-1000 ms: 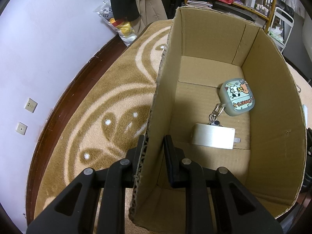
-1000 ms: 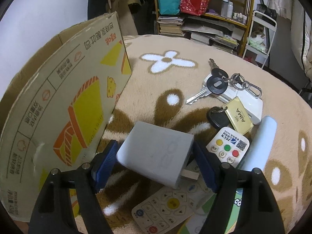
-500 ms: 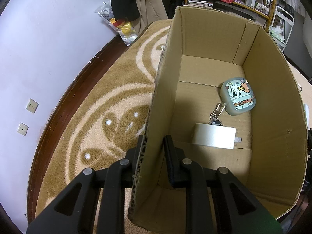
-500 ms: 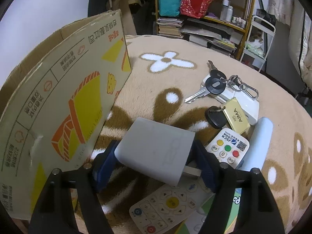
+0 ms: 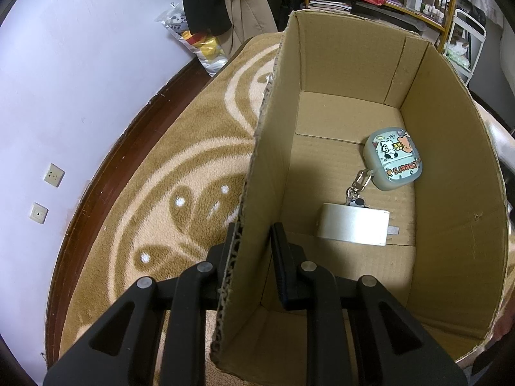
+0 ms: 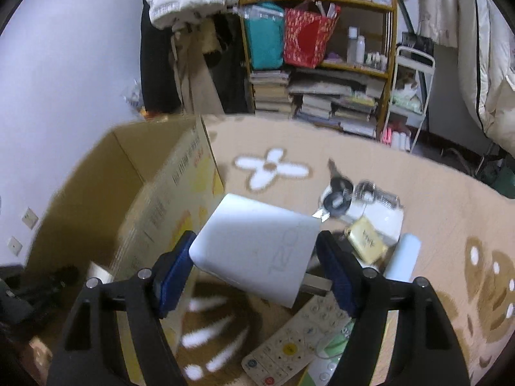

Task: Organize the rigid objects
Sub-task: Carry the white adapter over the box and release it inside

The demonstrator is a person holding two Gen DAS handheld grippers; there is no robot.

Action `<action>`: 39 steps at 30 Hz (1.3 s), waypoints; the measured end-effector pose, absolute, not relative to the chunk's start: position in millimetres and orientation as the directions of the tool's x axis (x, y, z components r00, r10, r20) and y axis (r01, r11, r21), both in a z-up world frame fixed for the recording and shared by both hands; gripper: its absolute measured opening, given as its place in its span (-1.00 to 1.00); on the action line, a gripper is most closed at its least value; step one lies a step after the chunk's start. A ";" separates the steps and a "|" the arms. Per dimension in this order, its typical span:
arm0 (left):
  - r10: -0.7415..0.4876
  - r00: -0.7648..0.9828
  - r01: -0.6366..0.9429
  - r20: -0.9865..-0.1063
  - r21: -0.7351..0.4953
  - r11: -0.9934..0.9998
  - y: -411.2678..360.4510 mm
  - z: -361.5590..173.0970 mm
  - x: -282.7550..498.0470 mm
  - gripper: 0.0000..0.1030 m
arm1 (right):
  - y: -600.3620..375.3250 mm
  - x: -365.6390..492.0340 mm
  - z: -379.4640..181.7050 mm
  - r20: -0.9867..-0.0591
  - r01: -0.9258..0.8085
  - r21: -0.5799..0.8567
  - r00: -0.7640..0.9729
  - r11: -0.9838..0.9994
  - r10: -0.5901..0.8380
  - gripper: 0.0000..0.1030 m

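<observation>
Cardboard fills most of our left wrist view: we pinch the near wall of the open brown cardboard box (image 5: 450,193) with our left black two-finger gripper (image 5: 251,241), one finger outside on the rug side, the other inside, both pressed against the corrugated edge. On the box floor lie a pale green rounded earbud case with a cartoon sticker and metal clip (image 5: 394,164) and, just beside its clip, a silver-white rectangular charger block (image 5: 352,226) with its prongs pointing right.

In our right wrist view, our right gripper with blue pads (image 6: 256,270) is clamped on a white rectangular wall charger marked 120 (image 6: 254,247), held tilted above the tan flower-patterned rug (image 6: 434,193), next to the box's printed outer side. Below and to the right on the rug lie a bunch of keys with a gold tag (image 6: 351,202), a pale blue cylinder-shaped object (image 6: 402,257) and a white remote control with coloured buttons (image 6: 296,337). This view is blurred.
</observation>
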State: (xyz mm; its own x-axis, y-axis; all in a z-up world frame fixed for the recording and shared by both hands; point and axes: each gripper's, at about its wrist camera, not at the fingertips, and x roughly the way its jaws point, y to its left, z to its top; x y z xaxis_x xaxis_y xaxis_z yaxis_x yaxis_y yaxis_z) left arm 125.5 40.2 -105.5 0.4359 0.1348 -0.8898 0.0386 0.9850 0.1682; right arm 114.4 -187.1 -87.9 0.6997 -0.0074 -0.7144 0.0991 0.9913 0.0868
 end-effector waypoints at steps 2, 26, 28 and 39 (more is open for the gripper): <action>0.136 0.436 0.038 -0.890 0.169 0.985 38.5 -105.4 125.6 -0.62 | -186.0 114.4 -77.0 -0.693 0.092 0.096 0.721 0.991 0.000 0.55; 0.136 0.436 0.037 -0.890 0.169 0.985 37.1 -105.8 125.7 -0.62 | -134.5 106.2 -43.4 -0.604 -0.133 0.261 0.750 0.956 0.269 0.55; 0.134 0.435 0.037 -0.890 0.166 0.985 37.2 -105.8 125.5 -0.62 | -134.4 105.6 -46.3 -0.607 -0.146 0.268 0.742 0.952 0.285 0.55; 0.134 0.435 0.036 -0.890 0.166 0.985 36.2 -105.2 125.5 -0.62 | -129.6 104.4 -55.6 -0.621 -0.186 0.295 0.708 0.937 0.336 0.55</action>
